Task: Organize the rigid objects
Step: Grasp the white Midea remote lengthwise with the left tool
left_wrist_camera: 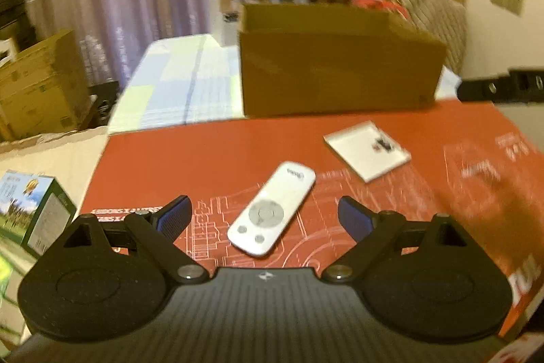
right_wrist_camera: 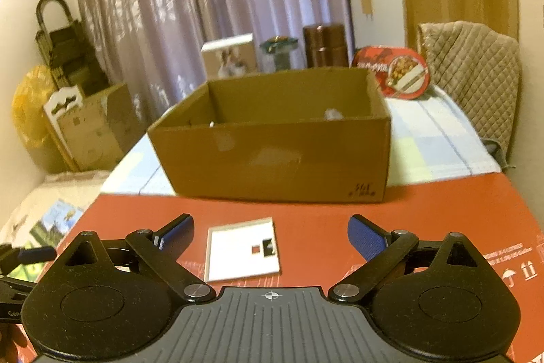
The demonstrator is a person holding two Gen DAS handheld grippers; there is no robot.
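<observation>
Approaching for pickup: left gripper (left_wrist_camera: 264, 210) gaping wide around, not touching, glossy white remote control (left_wrist_camera: 272, 207) lying on red printed board (left_wrist_camera: 204, 155); right gripper (right_wrist_camera: 271, 235) likewise spread, empty, over flat white square card (right_wrist_camera: 242, 250). Next, judging: closing, then lifting toward open corrugated cardboard box (right_wrist_camera: 275, 159) beyond.

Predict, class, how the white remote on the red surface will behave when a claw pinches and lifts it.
The white remote looks like a rigid plastic bar, so it probably stays stiff. Its smooth, rounded shell may slip between pads. Lying flat on the red surface, it seems unlikely to roll, though it might pivot if pinched off-centre.
</observation>
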